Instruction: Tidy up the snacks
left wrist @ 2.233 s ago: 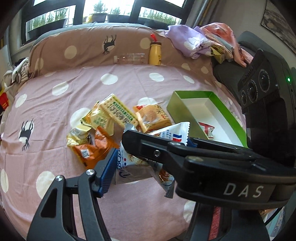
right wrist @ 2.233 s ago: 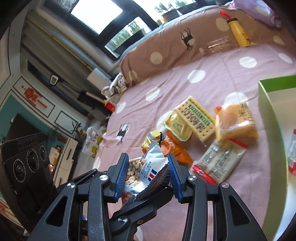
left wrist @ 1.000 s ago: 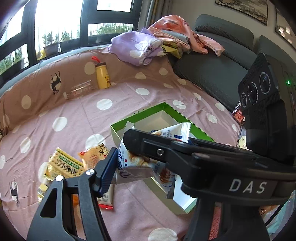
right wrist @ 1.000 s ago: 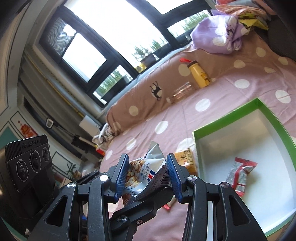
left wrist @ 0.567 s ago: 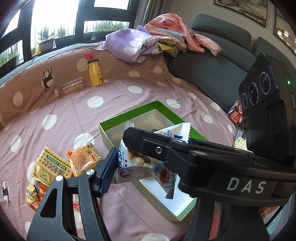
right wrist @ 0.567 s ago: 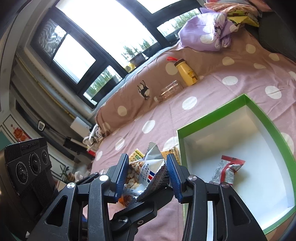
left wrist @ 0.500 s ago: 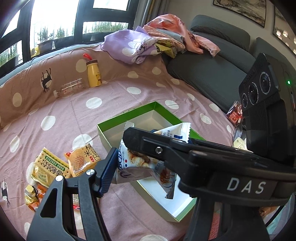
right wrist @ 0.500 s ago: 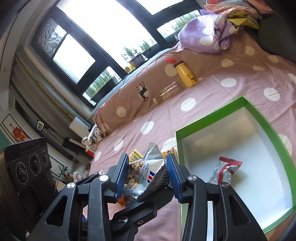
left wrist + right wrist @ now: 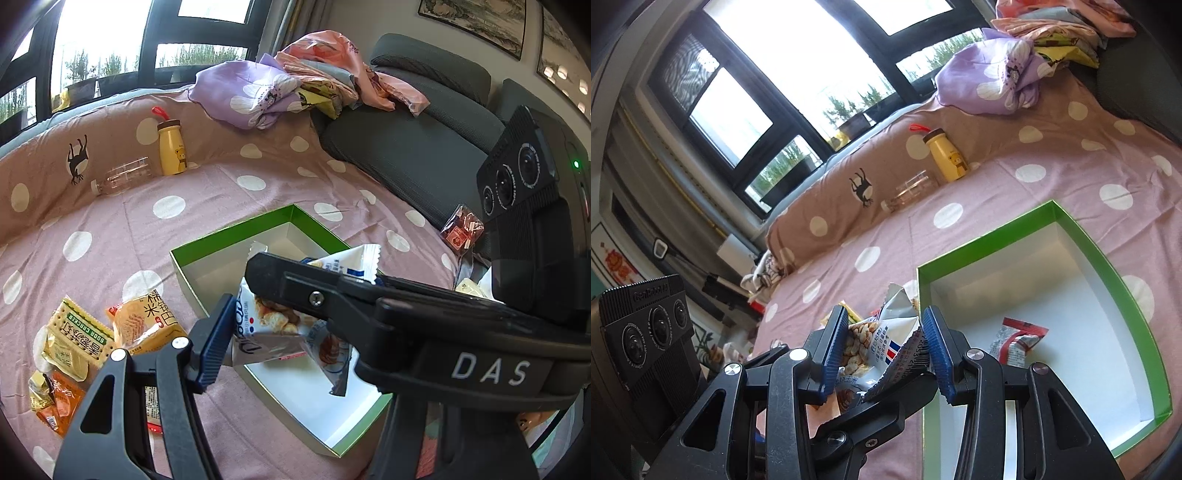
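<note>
A white snack packet (image 9: 877, 345) printed with puffed grains and a small red-white-blue flag is held in the air, pinched between the blue pads (image 9: 932, 341) of the right gripper (image 9: 884, 349), whose fingers are closed narrowly on its crumpled sides. In the left wrist view the same packet (image 9: 266, 325) is seen above the near-left part of the green-rimmed box (image 9: 221, 238), and it is also pressed by the left gripper (image 9: 236, 295): one blue pad (image 9: 216, 339) touches its left face, while the opposing finger is largely hidden behind the right gripper's black body, so that contact cannot be made out fully. The packet's lower edge is partly covered by the frame. Inside the white-floored box (image 9: 1106, 260) a single small red-and-grey wrapper (image 9: 1015, 338) is seen. On the pink dotted cover (image 9: 110, 221), left of the box, a green-and-yellow cracker pack (image 9: 75, 341), an orange rice-cake pack (image 9: 146, 325) and smaller orange sachets (image 9: 55, 398) are lying close together, the last cut off by the gripper. A yellow bottle (image 9: 170, 147) is stood against the brown bolster, beside a clear bottle (image 9: 122, 177) lying down.
</note>
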Motion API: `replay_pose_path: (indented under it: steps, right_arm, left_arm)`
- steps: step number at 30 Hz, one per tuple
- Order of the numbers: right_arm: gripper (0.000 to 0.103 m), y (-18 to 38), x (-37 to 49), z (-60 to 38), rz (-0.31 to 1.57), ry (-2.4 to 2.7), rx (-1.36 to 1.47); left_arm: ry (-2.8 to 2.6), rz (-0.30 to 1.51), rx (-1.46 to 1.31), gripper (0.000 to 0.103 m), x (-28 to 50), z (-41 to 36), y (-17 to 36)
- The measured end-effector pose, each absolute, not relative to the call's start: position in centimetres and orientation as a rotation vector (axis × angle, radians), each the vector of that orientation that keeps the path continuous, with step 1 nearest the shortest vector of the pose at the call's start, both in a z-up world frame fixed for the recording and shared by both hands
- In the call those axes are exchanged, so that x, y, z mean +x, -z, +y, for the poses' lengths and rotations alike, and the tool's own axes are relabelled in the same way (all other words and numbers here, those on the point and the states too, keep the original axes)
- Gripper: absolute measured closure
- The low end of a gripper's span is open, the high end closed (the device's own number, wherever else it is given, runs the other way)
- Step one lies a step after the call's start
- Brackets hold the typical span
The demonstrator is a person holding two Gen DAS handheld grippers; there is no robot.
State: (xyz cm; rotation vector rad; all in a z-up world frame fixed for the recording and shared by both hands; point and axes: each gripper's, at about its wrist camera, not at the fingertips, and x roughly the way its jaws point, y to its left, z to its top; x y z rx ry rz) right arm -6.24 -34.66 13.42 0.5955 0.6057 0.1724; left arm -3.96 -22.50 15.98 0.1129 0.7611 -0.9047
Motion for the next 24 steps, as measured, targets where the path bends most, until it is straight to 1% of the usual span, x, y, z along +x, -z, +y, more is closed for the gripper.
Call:
replay_pose_path:
  steps: [24]
  right_arm:
    - [0.057, -12.3, -5.8, -35.8, 0.677, -0.093, 0.577]
  left_arm:
    - [0.965, 0.83, 0.035, 0.042, -2.9, -23.6, -14.0]
